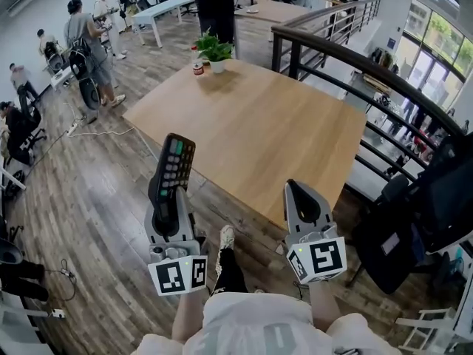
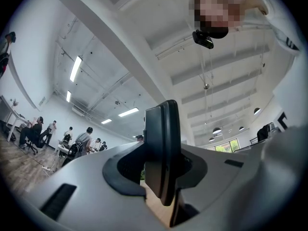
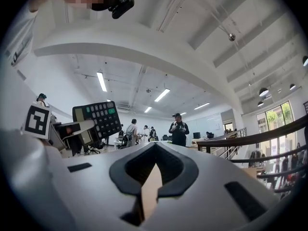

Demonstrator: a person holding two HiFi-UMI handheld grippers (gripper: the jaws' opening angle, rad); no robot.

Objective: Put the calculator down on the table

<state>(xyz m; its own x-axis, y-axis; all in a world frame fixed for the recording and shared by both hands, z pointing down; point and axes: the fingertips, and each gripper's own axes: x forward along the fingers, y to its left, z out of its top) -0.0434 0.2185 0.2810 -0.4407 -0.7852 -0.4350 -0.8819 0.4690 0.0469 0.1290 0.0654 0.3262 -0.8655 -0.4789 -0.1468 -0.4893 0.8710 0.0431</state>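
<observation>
Plainly the carry is the step in hand: the calculator (image 1: 172, 170) is up in the air, clamped at its lower end by the left tongs (image 1: 168, 211), and in the head view it hangs over the wooden floor just short of the near corner of the tabletop (image 1: 259, 124), touching nothing else. The left gripper view shows the jaws part-way closed, pressing on either face of the slab, which stands edge-on between them. The right tongs (image 1: 298, 192) carry nothing; their tips seem to meet, though a thin sliver of wood colour shows between the jaws in their own view, so they may be a hair ajar. By my judgement the next move calls for bringing the left tongs forward over the bare wood, tipping the calculator from its raised tilt down to flat, lowering until its back rests, and only then parting the jaws. It is a dark, thin, oblong calculator with rows of pale grey keys, a green key near the far end and a display strip there, its keys facing up toward the head camera.
</observation>
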